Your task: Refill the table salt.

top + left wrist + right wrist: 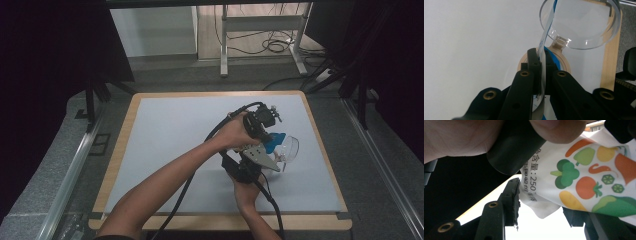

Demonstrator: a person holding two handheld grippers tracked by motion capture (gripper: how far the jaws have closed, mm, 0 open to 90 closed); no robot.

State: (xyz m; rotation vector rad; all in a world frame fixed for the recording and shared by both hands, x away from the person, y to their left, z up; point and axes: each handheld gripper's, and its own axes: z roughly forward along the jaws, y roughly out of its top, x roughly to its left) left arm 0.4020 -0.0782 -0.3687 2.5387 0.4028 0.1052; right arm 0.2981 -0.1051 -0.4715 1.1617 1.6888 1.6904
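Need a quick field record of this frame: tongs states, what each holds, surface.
left tongs: shut on a thin white strip that runs up past the clear lid
right tongs: jaws either side of a printed packet; pad contact unclear
packet print: vegetables and fruit, some text
clear lid: round, transparent, beyond the left tongs
surface: white mat on a wood-edged table
hands: close together right of the mat's centre in the high view
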